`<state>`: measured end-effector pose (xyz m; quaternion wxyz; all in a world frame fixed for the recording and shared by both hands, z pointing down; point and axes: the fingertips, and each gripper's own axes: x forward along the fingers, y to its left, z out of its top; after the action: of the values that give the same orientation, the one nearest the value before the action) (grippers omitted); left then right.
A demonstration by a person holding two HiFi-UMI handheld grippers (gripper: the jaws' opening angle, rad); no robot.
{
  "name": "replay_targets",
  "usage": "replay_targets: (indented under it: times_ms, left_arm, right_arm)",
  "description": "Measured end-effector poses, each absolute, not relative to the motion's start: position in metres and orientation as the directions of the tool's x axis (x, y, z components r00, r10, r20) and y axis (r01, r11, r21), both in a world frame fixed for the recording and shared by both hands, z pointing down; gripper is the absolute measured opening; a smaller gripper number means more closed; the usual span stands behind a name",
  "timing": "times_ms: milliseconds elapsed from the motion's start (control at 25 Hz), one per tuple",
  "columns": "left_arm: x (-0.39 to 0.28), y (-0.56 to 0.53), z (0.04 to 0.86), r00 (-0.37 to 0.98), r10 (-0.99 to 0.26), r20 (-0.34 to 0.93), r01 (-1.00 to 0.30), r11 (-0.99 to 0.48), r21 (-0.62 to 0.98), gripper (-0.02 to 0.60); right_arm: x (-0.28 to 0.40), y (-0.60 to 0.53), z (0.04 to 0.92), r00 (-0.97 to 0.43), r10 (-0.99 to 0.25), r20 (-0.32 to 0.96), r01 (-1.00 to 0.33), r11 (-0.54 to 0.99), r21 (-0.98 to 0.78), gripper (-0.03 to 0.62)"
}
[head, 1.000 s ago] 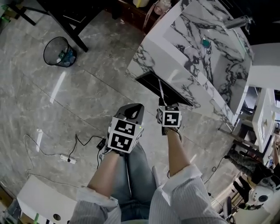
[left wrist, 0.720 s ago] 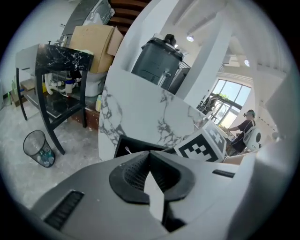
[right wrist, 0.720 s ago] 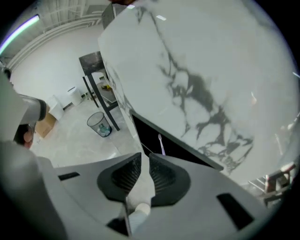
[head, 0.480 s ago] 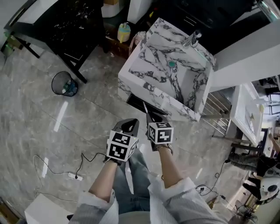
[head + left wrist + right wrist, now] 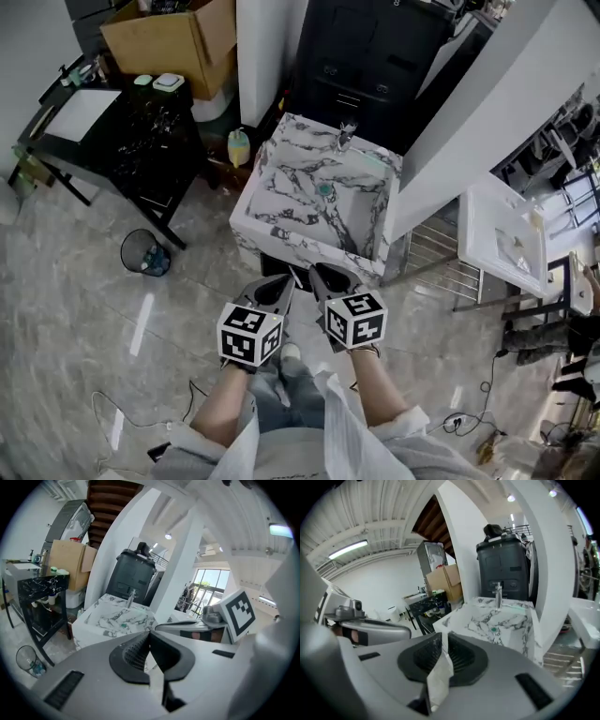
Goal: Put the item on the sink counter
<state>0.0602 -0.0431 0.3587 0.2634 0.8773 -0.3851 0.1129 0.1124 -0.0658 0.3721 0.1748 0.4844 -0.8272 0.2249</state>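
Note:
The marble sink counter [image 5: 267,220] with its tap [image 5: 347,134] and green drain [image 5: 325,190] stands just beyond both grippers in the head view. My right gripper [image 5: 323,275] is shut on a thin, crumpled white sheet [image 5: 439,672], which sticks out from between its ribbed pads; the jaws have just closed a little further on it. It points at the sink [image 5: 487,616]. My left gripper [image 5: 279,286] hangs close beside the right one. Its jaws [image 5: 149,637] meet at the tips with nothing between them, and the sink [image 5: 110,618] lies ahead of it.
A black table [image 5: 141,141] and a cardboard box [image 5: 178,37] stand at the left, with a wire waste bin [image 5: 143,253] on the floor. A black cabinet [image 5: 375,56] rises behind the sink. A white basin [image 5: 511,239] is at the right. A cable [image 5: 112,403] trails on the floor.
Both grippers have risen and drawn closer together. The view has lifted, so the whole sink, the cabinet and the box now show, where before only the sink's front corner did.

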Motion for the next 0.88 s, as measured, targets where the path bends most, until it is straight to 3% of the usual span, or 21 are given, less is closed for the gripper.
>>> replay_targets:
  times_ms: [400,640,880]
  left_arm:
    - [0.097,-0.022,0.245,0.782,-0.598,0.177,-0.617,-0.702,0.356,0.015]
    - [0.111,-0.006,0.197,0.826,-0.561,0.055,-0.544,-0.769,0.336,0.015]
    - [0.109,0.002,0.182,0.825,-0.565,0.019,-0.541,-0.779,0.317,0.015]
  right_arm:
    - [0.137,-0.032,0.248,-0.492,-0.837,0.239,-0.869,0.458,-0.186,0.013]
    - [0.144,-0.015,0.205,-0.503,-0.852,0.144,-0.862,0.483,-0.154,0.011]
    - [0.141,-0.004,0.185,-0.515,-0.851,0.105,-0.856,0.504,-0.117,0.011]
